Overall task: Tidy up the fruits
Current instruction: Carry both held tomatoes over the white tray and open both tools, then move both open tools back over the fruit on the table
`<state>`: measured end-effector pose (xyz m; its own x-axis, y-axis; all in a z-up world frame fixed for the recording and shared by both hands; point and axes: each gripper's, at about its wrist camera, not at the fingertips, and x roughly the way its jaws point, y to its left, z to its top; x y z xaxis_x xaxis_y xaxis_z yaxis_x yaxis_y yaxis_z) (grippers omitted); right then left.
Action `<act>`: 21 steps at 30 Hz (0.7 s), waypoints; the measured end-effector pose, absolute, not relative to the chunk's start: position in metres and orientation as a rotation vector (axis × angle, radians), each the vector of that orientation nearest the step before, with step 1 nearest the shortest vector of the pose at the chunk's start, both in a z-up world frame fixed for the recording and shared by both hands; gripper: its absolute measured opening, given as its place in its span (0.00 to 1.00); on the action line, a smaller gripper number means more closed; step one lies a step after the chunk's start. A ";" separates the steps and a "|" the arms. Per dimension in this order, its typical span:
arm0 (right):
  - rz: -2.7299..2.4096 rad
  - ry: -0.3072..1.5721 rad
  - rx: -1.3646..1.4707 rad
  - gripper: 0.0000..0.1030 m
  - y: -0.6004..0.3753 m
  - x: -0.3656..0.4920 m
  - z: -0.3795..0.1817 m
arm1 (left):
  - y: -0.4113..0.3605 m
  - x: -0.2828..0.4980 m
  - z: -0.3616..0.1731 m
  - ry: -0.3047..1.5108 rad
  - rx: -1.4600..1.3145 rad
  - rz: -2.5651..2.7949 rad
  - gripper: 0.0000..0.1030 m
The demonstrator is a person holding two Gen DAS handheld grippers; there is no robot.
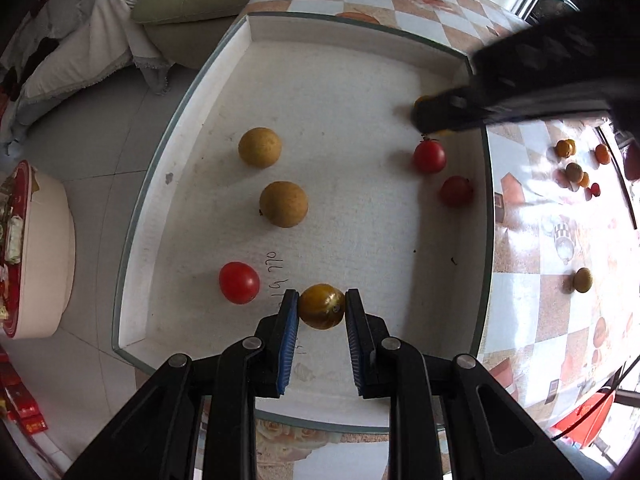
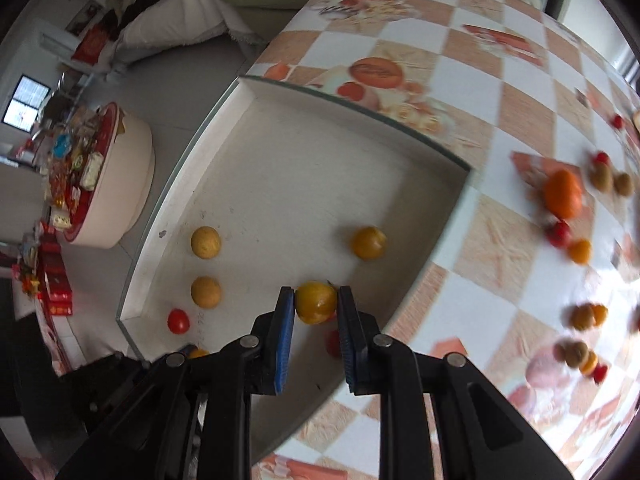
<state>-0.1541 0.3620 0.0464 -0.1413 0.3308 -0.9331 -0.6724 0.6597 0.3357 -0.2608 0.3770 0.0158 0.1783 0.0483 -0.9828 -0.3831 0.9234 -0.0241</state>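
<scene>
Six small fruits lie in the shallow white tray (image 1: 224, 92); I hold each gripper, left (image 1: 322, 307) and right (image 2: 316, 302), clenched on a yellow tomato over it, with many fruits left on the checkered table (image 2: 472, 64).

A table (image 2: 472, 92) covered in an orange-and-white checked cloth holds a shallow white tray (image 1: 352, 40) at its edge near the floor, with small red, orange and brown fruits (image 2: 562, 194) scattered on the cloth beside it.
</scene>
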 end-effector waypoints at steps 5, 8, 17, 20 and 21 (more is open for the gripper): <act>0.888 1.485 -0.342 0.23 0.384 -0.155 0.034 | 0.375 -0.260 0.010 1.372 -0.277 0.303 0.24; 0.879 1.498 -0.363 0.23 0.393 -0.155 0.026 | 0.376 -0.260 0.007 1.370 -0.278 0.312 0.24; 0.873 1.513 -0.434 0.24 0.407 -0.161 0.015 | 0.374 -0.256 0.001 1.384 -0.271 0.291 0.51; 0.894 1.527 -0.420 0.43 0.410 -0.159 0.015 | 0.369 -0.255 0.007 1.358 -0.239 0.300 0.69; 0.892 1.522 -0.425 0.52 0.411 -0.159 0.015 | 0.368 -0.254 0.007 1.365 -0.228 0.296 0.69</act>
<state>-0.1590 0.4108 0.0154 -0.1734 0.2333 -0.9568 -0.7207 0.6321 0.2847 -0.2544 0.3678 0.0065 0.1765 0.0754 -0.9814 -0.3379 0.9411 0.0115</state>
